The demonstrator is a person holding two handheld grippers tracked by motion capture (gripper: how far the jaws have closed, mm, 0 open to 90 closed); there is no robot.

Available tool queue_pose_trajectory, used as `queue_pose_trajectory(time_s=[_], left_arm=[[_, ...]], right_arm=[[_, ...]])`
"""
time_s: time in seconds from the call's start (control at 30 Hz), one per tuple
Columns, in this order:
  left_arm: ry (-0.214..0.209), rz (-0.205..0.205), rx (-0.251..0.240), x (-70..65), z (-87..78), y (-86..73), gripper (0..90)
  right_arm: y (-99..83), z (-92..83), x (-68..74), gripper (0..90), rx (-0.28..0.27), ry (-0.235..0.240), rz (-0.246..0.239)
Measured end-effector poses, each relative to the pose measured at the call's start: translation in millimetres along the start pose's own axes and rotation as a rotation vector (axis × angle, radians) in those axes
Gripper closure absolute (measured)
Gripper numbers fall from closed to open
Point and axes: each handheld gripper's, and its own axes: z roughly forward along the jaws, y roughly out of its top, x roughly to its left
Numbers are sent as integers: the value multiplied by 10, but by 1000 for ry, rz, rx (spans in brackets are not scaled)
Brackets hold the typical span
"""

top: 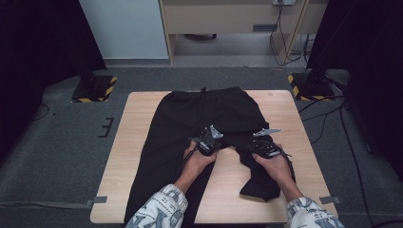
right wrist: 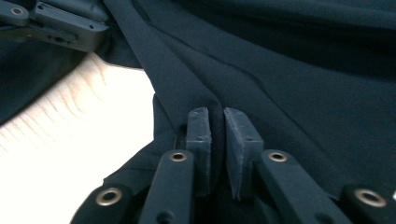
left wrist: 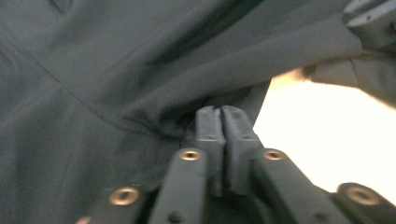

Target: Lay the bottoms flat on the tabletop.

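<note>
Two claws clamped on the black trousers [top: 204,114] near the crotch, my left gripper [left wrist: 221,116] and right gripper [right wrist: 215,122] both pinching fabric, folding barely begun, I'd judge.

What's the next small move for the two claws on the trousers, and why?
Probably lift the right claw a little and carry the folded-back right leg across toward the left leg. Both claws look closed on the black trousers near the crotch, the left claw pinning that spot on the table.
</note>
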Motion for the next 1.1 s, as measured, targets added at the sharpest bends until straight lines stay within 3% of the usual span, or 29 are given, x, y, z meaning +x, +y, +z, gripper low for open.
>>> queue_pose_trajectory(time_s=[0.17, 0.33, 0.47, 0.57, 0.77, 0.97, 1.1], left_arm=[[-4, 9, -34, 3, -213, -62, 886], [-5, -25, -64, 139, -488, -203, 886], [-1, -40, -64, 237, -585, -296, 886], [1, -43, -61, 278, -610, -318, 886], [-3, -51, -25, 321, -516, -346, 885], [14, -47, -16, 326, -463, -342, 884], [13, -51, -22, 333, -465, -329, 884]], right_arm=[[28, -57, -16, 659, -19, -37, 6], [41, -160, -55, 555, -54, -50, 29], [42, -275, -54, 508, -79, -45, 30], [41, -407, -58, 493, -122, -37, 39], [-79, -590, -130, 518, -139, -86, 39], [-365, -591, -195, 537, -98, -120, 68], [-546, -563, -175, 505, -78, -97, 75]])
